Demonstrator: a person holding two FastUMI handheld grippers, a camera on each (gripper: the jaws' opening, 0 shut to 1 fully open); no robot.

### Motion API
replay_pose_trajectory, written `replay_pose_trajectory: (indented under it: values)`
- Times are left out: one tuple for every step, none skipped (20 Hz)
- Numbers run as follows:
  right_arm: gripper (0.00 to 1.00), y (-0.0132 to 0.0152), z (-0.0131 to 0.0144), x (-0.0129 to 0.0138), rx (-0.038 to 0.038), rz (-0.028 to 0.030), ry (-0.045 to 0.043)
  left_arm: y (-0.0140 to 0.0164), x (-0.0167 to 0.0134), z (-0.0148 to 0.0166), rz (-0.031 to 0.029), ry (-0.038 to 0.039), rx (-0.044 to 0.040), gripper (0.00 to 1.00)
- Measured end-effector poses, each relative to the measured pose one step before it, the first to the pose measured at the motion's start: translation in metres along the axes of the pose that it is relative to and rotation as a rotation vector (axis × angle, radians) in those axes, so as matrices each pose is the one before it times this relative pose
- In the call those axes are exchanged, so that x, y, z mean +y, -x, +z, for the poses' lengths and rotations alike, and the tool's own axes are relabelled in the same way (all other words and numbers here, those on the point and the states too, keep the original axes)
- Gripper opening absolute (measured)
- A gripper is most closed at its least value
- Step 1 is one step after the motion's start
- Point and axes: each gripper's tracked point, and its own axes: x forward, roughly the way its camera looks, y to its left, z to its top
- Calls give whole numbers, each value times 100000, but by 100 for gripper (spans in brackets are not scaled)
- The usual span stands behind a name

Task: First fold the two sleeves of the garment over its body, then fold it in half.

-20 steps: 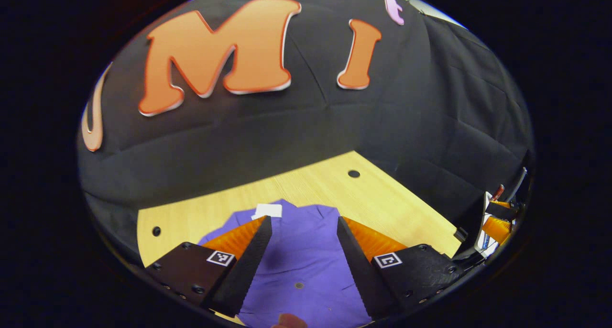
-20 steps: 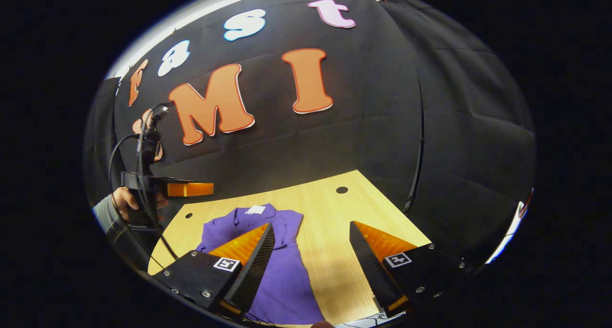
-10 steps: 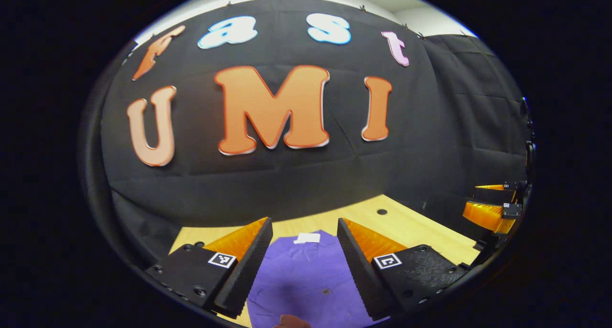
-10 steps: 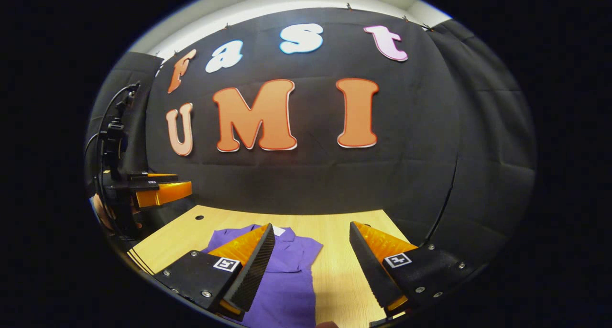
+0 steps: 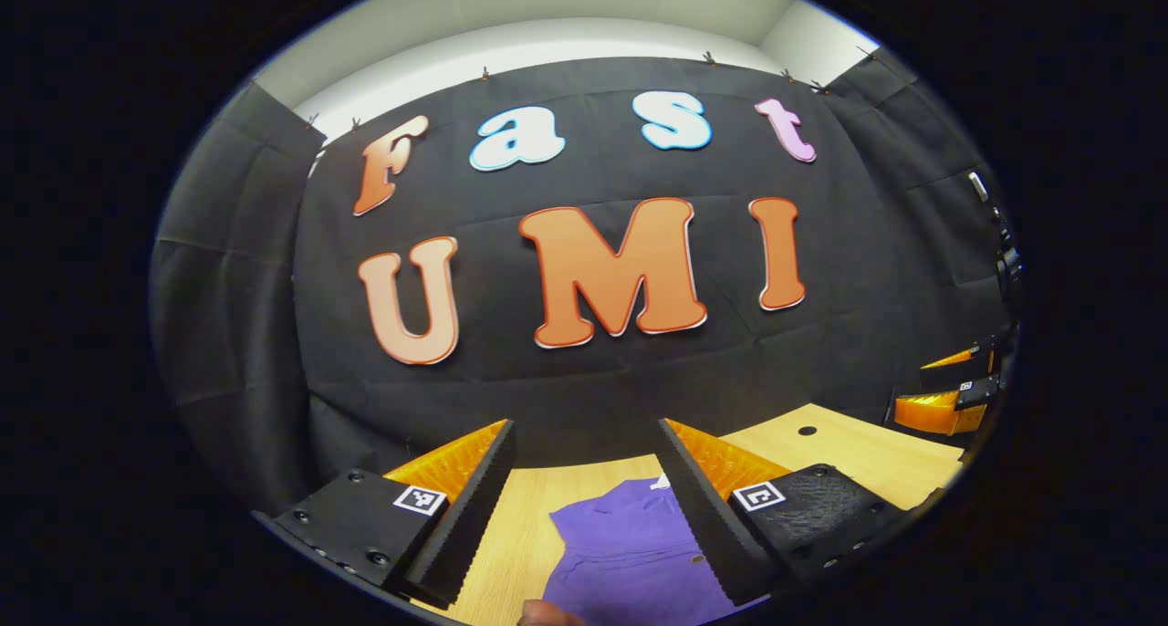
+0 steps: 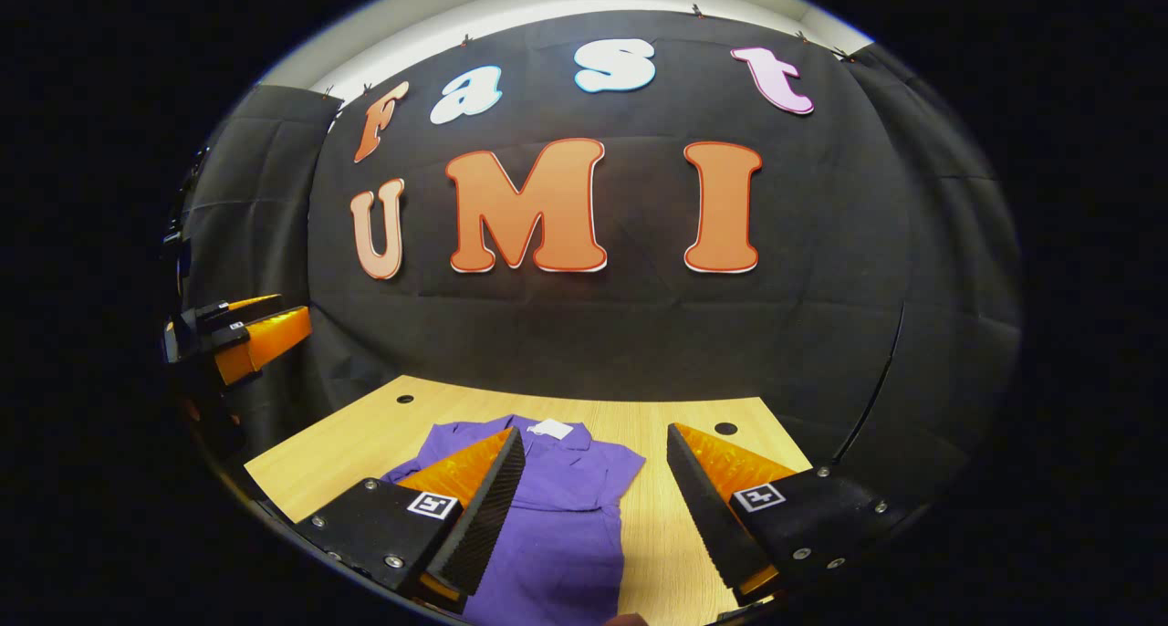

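a purple garment [image 6: 557,507] of soft, lightly creased woven cloth is lying flat on a pale wooden table [image 6: 693,507] with a fine straight grain, its collar end pointing toward the black cloth wall [image 6: 821,334] and a small white rectangular tag [image 6: 550,429] sitting at the neck. in the right gripper view the right gripper [image 6: 593,494] is hovering above the table with its 2 wedge-shaped fingers spread wide and nothing between them; the inner faces are ribbed like fine saw teeth, and the left-hand finger [image 6: 484,507] is overlapping the garment in the picture while the other is over bare wood. 2 small round holes [image 6: 725,428] are showing in the tabletop near the wall. the left gripper is showing far off at the left edge [image 6: 239,332], held above the table's height. in the left gripper view the left gripper [image 5: 584,498] is also hanging open and empty, its serrated fingers apart, with the garment [image 5: 630,553] below and between them, nearer the right-hand finger [image 5: 703,507]. a fingertip [image 5: 547,615] is peeking in at the bottom edge. the wall cloth is hanging in soft folds, pinned along its top
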Motion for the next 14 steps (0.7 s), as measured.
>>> replay_pose_trajectory:
  values:
    - [94, -3, -658, -34, 1599, 97, 722, 547, 587, -460, 1407, 527, 957, 100]
    - [94, 7, -742, -36, 2208, -40, 761, 523, 387, -943, -16, -117, 2464, 100]
    - [94, -63, -1084, -55, 3244, 83, 378, 303, 41, -1263, -1515, -948, 3135, 98]
    - [94, 10, -1050, 38, 3214, 625, -28, 70, 273, -1196, 536, -1487, 2694, 100]
    - [94, 42, -1593, 104, 4479, 1151, -198, 26, 364, -1162, 514, -1316, 4034, 98]
    - [94, -23, -1869, 74, 5698, 958, -26, 49, 359, -1504, 126, -389, 4278, 99]
    - [94, -231, -1593, -47, 4959, 314, -408, 4, 8, -1568, -651, 511, 4228, 99]
    - [94, -109, -1610, -6, 4739, 710, -1319, 77, -117, -1732, -684, 752, 4381, 99]
    - [94, -45, -1478, -98, 4452, 519, -1509, -99, 242, -1543, -174, 261, 4485, 99]
    - [95, -282, -1587, -152, 4095, 279, -1356, -153, 32, -1929, -1232, 27, 5518, 99]
    - [94, -423, -1411, -34, 4071, -217, -923, -203, 112, -1656, -258, 94, 4948, 99]
    - [94, -441, -1417, -99, 4433, -421, -773, -352, 343, -1734, -465, 460, 4848, 99]
    - [95, -381, -1380, -118, 4192, -288, -431, -412, 193, -1568, -32, 730, 3998, 99]
    - [94, 24, -1350, -47, 4362, -138, -169, -217, 293, -1299, -214, -111, 4672, 99]
